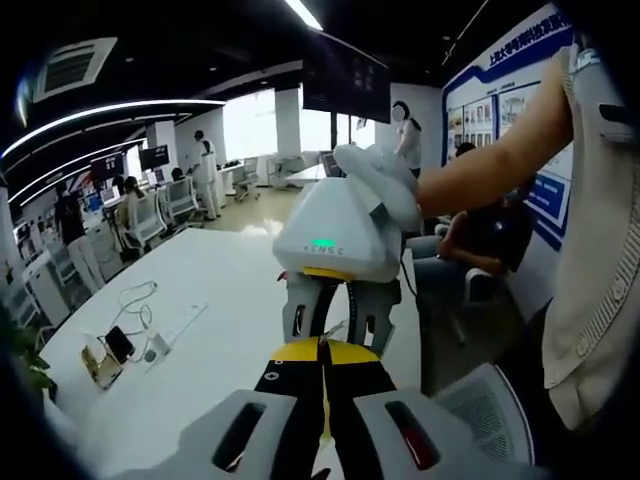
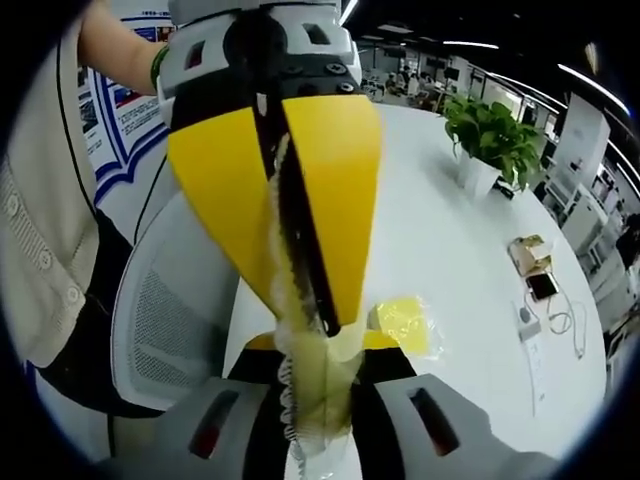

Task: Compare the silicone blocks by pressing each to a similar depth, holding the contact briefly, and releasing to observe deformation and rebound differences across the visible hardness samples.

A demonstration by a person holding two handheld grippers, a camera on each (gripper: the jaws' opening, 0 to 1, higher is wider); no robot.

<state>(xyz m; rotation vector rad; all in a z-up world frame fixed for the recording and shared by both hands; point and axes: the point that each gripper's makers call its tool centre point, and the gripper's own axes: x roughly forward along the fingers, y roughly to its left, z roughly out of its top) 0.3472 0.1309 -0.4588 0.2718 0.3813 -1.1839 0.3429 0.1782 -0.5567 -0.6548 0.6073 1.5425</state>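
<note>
A pale, translucent silicone piece (image 2: pixel 305 390) that looks like it is in a clear bag hangs between both grippers. In the right gripper view, my left gripper (image 2: pixel 325 320) comes down from the top, its yellow jaws shut on the upper part of the piece. My right gripper (image 2: pixel 322 342) has its jaws on either side of the lower part, close against it. In the left gripper view, my left gripper (image 1: pixel 324 345) meets the white right gripper (image 1: pixel 337 335) tip to tip above the table edge. A yellow block in a clear bag (image 2: pixel 405 322) lies on the white table (image 2: pixel 450 200).
A potted plant (image 2: pixel 490 130) stands on the table, with phones and cables (image 2: pixel 540 285) further along it. These phones and cables (image 1: pixel 120 345) also lie on the table (image 1: pixel 200 300). A mesh office chair (image 2: pixel 170 320) is beside the person's body. Other people are at desks in the background.
</note>
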